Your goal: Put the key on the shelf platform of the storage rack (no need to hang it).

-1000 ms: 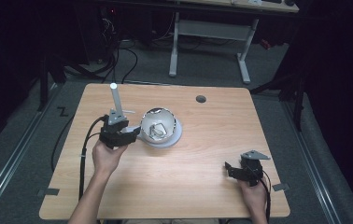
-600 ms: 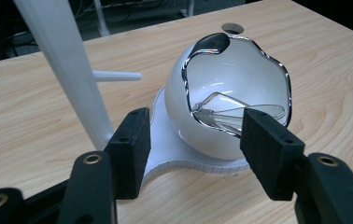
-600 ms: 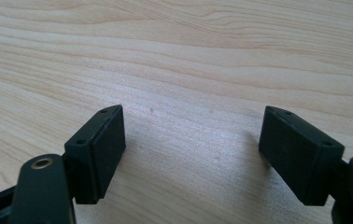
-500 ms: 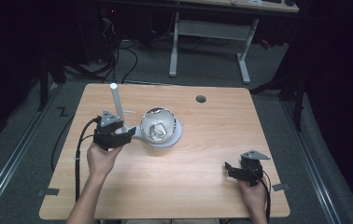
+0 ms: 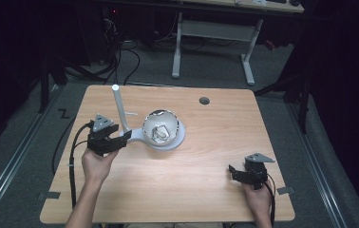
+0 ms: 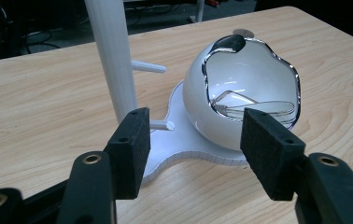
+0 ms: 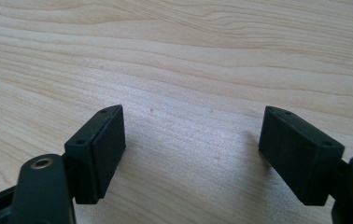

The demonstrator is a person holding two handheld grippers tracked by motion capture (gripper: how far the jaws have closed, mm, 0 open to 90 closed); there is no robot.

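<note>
A white stand sits on the wooden desk, left of centre and toward the far half. It has a flat, lobed base, a slim upright post with short side pegs, and a glossy white egg-shaped bowl with a wavy cut rim, open toward the near left. Thin bright wire pieces, perhaps jewellery or a small whisk, lie inside; what they are is hard to tell.

The left hand-held gripper hangs just beside the near-left edge of the base, its jaws spread wide and holding nothing, the foam-like black pads framing the base and the lowest peg. The right hand-held gripper rests well apart at the near right of the desk, jaws likewise spread over bare wood grain.

The stand looks like light, stiff moulded plastic, smooth and likely slippery; the bowl's thin rim seems the most fragile part. The post or the flat base edge would probably give the surest hold, since the rounded bowl offers the pads little purchase.
</note>
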